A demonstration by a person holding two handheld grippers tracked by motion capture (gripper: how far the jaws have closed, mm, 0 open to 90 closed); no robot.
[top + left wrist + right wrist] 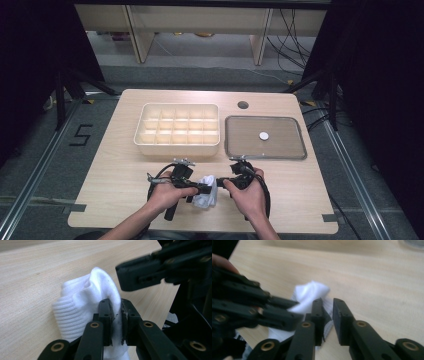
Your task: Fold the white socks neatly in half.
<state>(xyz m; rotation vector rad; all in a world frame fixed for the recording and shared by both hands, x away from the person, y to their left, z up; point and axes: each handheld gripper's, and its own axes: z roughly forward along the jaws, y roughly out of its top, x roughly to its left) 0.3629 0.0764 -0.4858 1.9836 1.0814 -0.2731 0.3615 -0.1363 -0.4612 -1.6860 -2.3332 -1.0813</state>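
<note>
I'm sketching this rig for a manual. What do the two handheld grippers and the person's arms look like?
Both the left gripper and the right gripper are black, with flat, blocky jaws on linkage bars pinned by brass-coloured rivets. Each carries a small grey plate on top. A black cable loops from each. The pads look scuffed, with pale scratches along their edges. The forearms are bare; no sleeves or gloves are visible.

White ribbed sock, bunched into a rumpled lump, is seen on the light wood table near its front edge. One fold is raised and pinched from one side; the ribbed cuff end is folded over, lying flat.
</note>
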